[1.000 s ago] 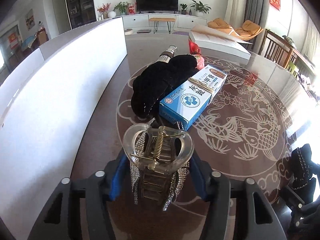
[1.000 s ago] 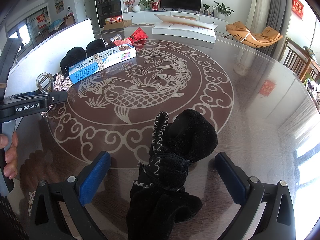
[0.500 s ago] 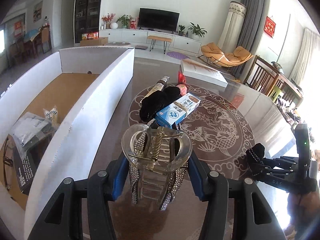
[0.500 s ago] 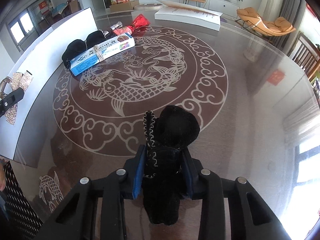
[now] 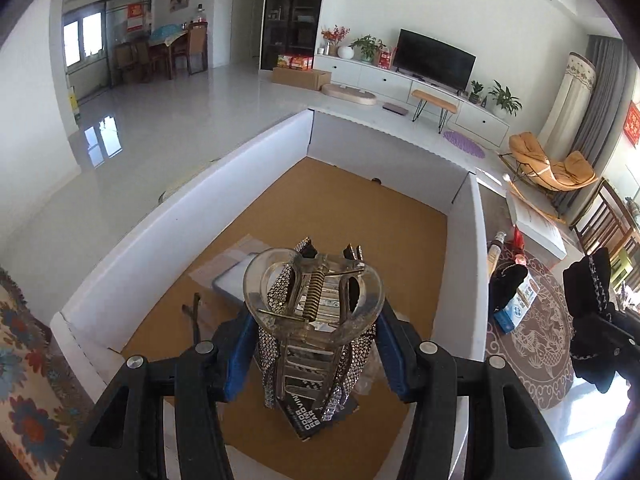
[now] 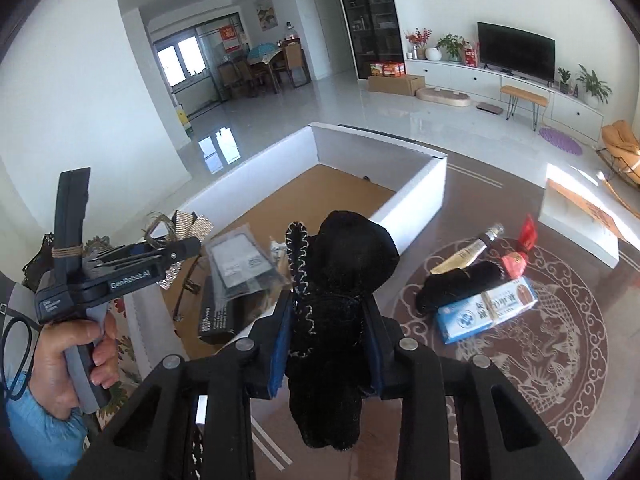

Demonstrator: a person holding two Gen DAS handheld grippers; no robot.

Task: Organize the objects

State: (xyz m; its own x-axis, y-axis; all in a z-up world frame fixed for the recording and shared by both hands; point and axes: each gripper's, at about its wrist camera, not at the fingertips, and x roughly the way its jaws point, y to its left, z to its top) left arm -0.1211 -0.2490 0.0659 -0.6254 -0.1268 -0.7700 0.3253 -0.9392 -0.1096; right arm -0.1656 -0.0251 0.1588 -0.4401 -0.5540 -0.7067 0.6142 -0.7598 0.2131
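Transport step: left gripper (image 5: 316,344) clamping hair claw (image 5: 314,312) above white box (image 5: 460,280); right gripper (image 6: 326,340) clenched on black glove (image 6: 340,300) near box. Next move likely: lower, release inside.

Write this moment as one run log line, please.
left gripper: holds hair claw clip over white box | right gripper: holds black glove | blue carton: on table

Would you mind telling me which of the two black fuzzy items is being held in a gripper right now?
The black fuzzy item with white stitching, clamped in the right gripper. The other black fuzzy item lies on the table beside the blue box, untouched.
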